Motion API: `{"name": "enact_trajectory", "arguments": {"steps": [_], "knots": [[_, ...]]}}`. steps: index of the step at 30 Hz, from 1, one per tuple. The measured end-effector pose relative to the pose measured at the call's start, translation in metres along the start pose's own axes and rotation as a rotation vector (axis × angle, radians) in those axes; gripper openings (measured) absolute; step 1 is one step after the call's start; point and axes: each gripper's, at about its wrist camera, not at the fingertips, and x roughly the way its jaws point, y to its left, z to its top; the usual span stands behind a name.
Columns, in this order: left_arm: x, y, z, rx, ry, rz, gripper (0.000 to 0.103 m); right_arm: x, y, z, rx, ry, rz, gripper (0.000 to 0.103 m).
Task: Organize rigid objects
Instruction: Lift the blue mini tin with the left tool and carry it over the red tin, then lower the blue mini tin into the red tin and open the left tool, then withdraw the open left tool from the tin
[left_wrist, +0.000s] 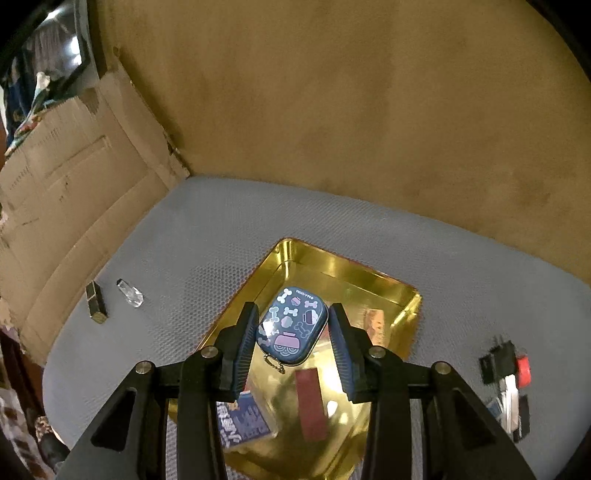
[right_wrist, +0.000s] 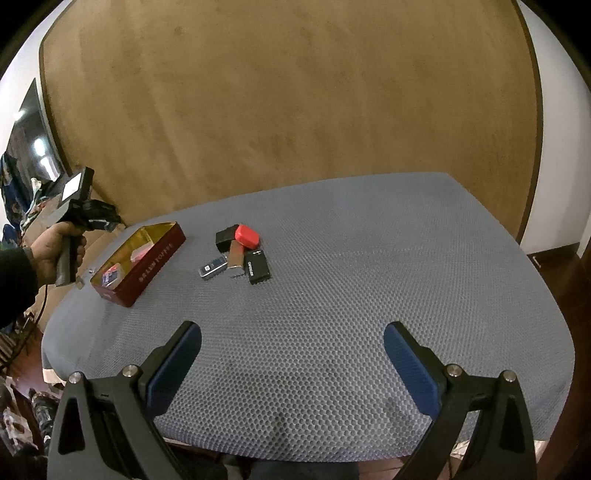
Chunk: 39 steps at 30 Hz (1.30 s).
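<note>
Blue tin (left_wrist: 292, 326) sits clamped in left gripper (left_wrist: 293, 330) above gold tray (left_wrist: 402, 314).

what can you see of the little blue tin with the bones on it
The blue tin is a small rounded rectangle, metal by its sheen, printed with pale bones, paw shapes and a pink bowl. A short ball chain hangs from its near end. It sits tilted above the gold tray, between the left gripper fingers. The left finger looks pressed to its edge; the right one shows a slight gap, so a firm grip is unclear.
</note>
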Motion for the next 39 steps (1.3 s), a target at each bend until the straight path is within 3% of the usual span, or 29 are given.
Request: {"name": "enact_trajectory", "arguments": {"steps": [12,28,29,30,32,37,39], "knots": [[0.061,-0.003,0.02,0.003,0.067,0.055,0.035,0.026,0.008,-0.015,-0.028,0.069,-0.001,0.101],[0.099,0.002,0.014,-0.002,0.117,0.04,0.036,0.039,0.021,-0.022,-0.088,0.129,-0.035,0.101],[0.102,0.001,0.014,0.002,0.131,0.027,0.051,0.038,0.023,-0.022,-0.094,0.129,-0.038,0.101],[0.105,0.001,0.014,0.015,0.141,0.027,0.077,0.038,0.025,-0.022,-0.102,0.129,-0.039,0.101],[0.101,-0.003,0.014,0.032,0.127,0.015,0.099,0.038,0.028,-0.021,-0.113,0.127,-0.04,0.101],[0.057,-0.002,0.017,0.02,0.018,-0.054,0.101,0.043,0.041,-0.023,-0.143,0.145,-0.03,0.101],[0.029,0.0,0.013,0.017,-0.035,-0.114,0.102,0.043,0.047,-0.024,-0.153,0.143,-0.025,0.101]]}}
